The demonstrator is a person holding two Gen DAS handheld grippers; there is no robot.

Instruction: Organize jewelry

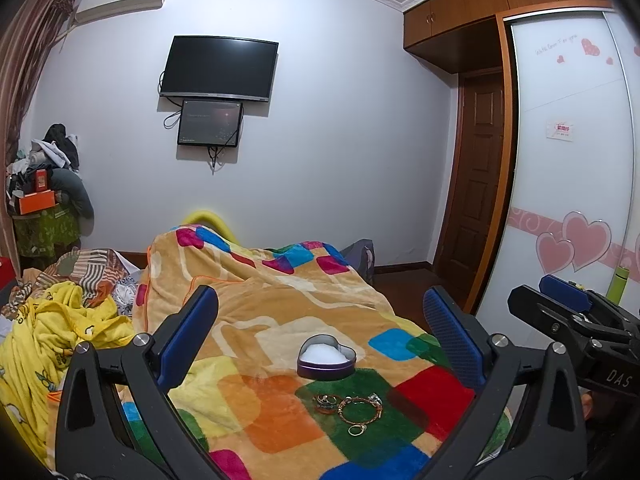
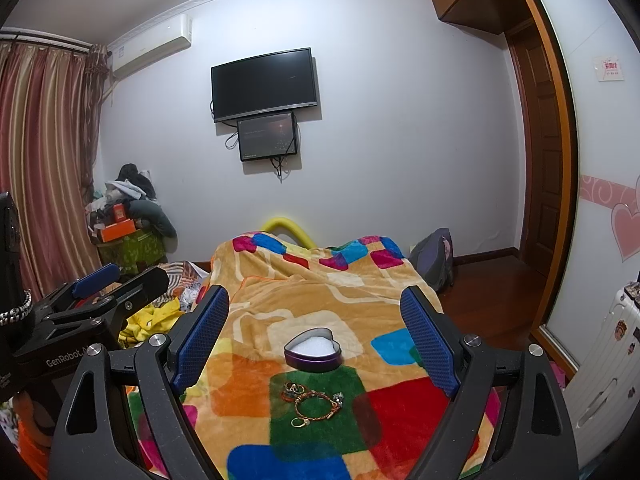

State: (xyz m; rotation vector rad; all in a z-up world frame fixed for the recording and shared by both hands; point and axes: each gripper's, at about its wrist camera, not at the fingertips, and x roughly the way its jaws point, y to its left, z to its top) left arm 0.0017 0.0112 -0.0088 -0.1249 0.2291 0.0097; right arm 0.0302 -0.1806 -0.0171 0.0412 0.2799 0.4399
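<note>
Both claws spread wide, empty: left gripper point(image 1: 316, 336), right gripper point(image 2: 314, 328). Low centre of frame, on the patchwork blanket point(image 2: 320, 296): heart-shaped tin point(image 2: 313, 349), open; just below it, bracelet point(image 2: 316, 404) and rings point(image 2: 300, 422).

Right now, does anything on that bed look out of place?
Yes: loose jewelry, a bracelet and several rings, lies scattered on the colourful blanket just in front of the open heart-shaped tin, which holds only white padding. Both tongs are open and empty.
</note>
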